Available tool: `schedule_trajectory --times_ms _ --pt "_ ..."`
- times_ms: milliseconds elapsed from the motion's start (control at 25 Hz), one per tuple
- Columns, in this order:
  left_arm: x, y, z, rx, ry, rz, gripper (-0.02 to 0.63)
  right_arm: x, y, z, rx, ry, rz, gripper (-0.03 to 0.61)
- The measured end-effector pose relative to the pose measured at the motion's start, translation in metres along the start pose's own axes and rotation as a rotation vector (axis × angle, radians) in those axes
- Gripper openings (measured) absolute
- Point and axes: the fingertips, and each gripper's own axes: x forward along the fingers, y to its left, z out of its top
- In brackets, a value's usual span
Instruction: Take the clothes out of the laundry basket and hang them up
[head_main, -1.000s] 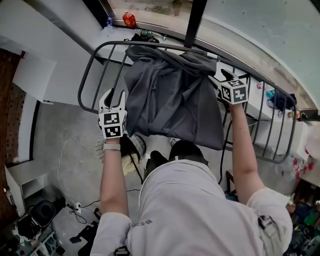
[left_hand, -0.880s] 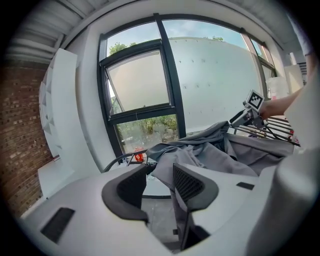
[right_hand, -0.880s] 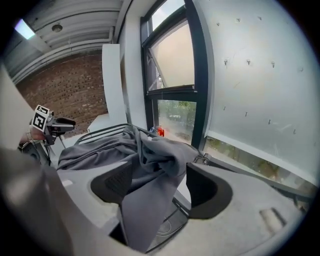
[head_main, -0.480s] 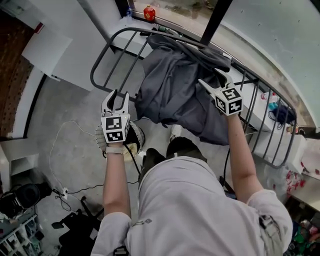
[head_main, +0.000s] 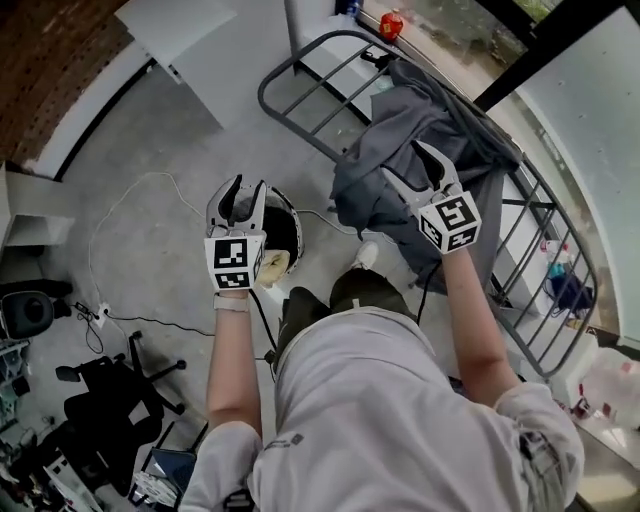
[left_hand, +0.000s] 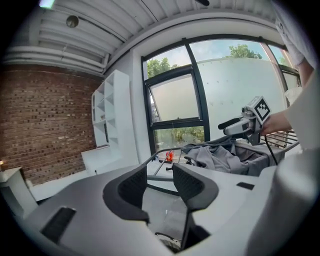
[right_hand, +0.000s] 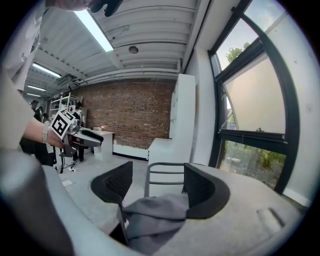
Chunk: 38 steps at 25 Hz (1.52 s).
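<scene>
J: Grey floor; drying rack (head_main: 283, 73) upper right, grey garment (head_main: 400, 185) draped over it. Basket?

K: Laundry basket (head_main: 293, 215) directly below left gripper (head_main: 243, 192), half-open and empty, so nearer. Right gripper (head_main: 401, 158) gapes over garment, gripping nothing.

Garment (head_main: 420, 150) draped over drying rack (head_main: 318, 92) at right, right gripper (head_main: 403, 160) just above its near edge — laundry basket (head_main: 285, 230) on floor to the left, beneath left gripper (head_main: 243, 188).

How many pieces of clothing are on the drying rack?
1: a grey garment draped over the far end of the drying rack; others may be hidden beneath it.
</scene>
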Motion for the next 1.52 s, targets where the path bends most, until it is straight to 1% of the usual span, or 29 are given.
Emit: schedule_trajectory --times_ms 120,240,360,520,760,960,1120,1360,1520 --pt "-0.041 0.027 -0.014 -0.027 -0.011 0.066 0.155 0.023 0.051 0.017 -0.027 -0.031 0.087 0.319" --pt "-0.087 0.053 -0.031 -0.059 -0.013 0.141 0.155 0.044 0.100 0.022 -0.055 -0.023 0.171 0.319" --pt "-0.130 0.073 -0.056 -0.090 0.007 0.205 0.155 0.059 0.145 0.018 -0.071 0.001 0.248 0.318" --pt "-0.177 0.095 -0.094 -0.131 0.051 0.271 0.155 0.080 0.199 0.000 -0.085 0.058 0.334 0.318" --pt "-0.239 0.112 -0.160 -0.237 0.169 0.382 0.155 0.116 0.272 -0.040 -0.125 0.190 0.501 0.318" --pt "-0.268 0.121 -0.205 -0.317 0.264 0.457 0.155 0.149 0.323 -0.085 -0.192 0.296 0.645 0.318" --pt "-0.276 0.133 -0.230 -0.381 0.321 0.518 0.155 0.180 0.355 -0.124 -0.255 0.372 0.764 0.318" --pt "-0.288 0.143 -0.262 -0.466 0.417 0.606 0.155 0.205 0.402 -0.186 -0.299 0.508 0.934 0.301" --pt "-0.297 0.147 -0.282 -0.525 0.453 0.651 0.155 0.214 0.420 -0.228 -0.311 0.594 0.998 0.299"
